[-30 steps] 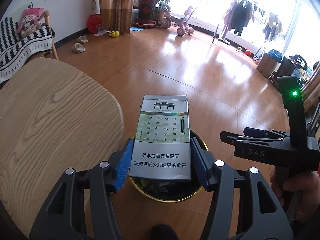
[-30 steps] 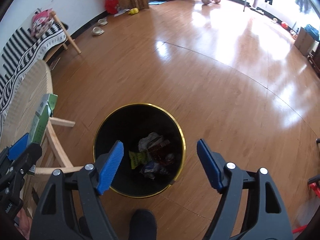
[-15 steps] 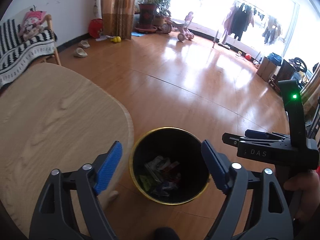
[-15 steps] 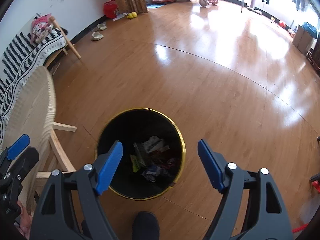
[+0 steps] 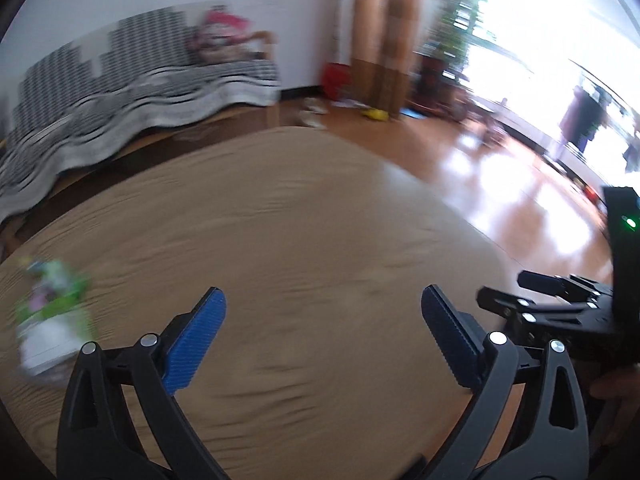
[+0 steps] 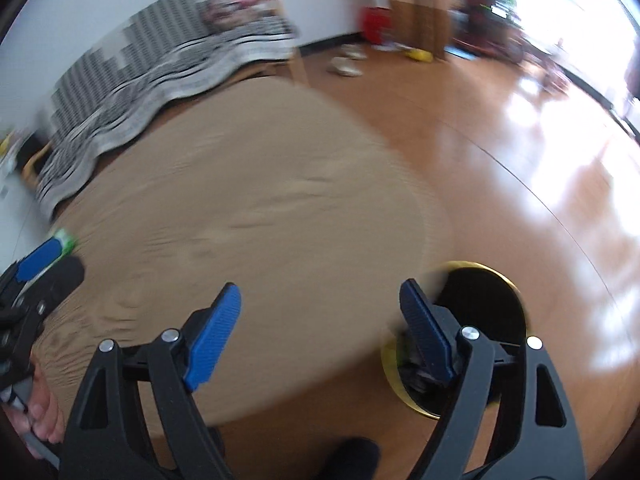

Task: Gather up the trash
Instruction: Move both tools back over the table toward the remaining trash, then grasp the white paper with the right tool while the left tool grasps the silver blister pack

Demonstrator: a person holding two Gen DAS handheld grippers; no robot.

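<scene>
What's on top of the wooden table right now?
On the wooden table, one blurred green and white packet lies near the left edge; its label is unreadable. The rest shows bare wood. The gripper frames cover the nearest strip.

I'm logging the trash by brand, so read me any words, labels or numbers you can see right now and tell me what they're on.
No text can be read in either view; both are motion-blurred.
Green and white packet on the table: any print is too blurred to read.
Right hand-held gripper: no marking is legible.
Bin: no label shows.
</scene>
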